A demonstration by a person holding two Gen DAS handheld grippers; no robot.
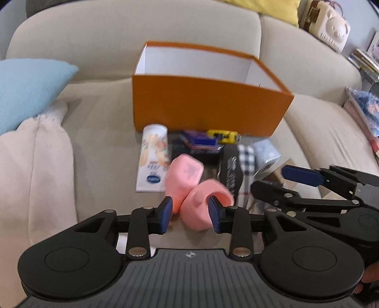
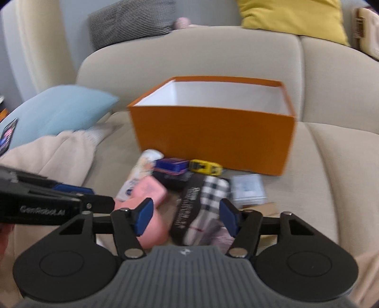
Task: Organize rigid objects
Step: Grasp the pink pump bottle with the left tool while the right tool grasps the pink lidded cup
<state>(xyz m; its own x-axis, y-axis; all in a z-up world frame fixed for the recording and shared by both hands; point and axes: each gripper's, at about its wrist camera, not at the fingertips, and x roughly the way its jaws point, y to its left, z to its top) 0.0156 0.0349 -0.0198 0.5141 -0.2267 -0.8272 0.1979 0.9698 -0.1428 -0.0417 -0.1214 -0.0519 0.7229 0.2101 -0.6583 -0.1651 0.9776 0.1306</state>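
Everywhere beige sofa [image 1: 99, 132], orange box [image 1: 208, 104]; left fingers [image 1: 165, 210] around pink holder [image 1: 203, 208], right's [image 2: 144, 215] part-open.

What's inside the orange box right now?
The orange box shows only bare white inner walls in both wrist views. Its near wall covers the floor, so whether anything lies at the bottom cannot be seen.

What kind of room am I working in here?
Most likely a living room: the items and the orange box sit on a beige sofa with a light blue cushion and a yellow cushion.
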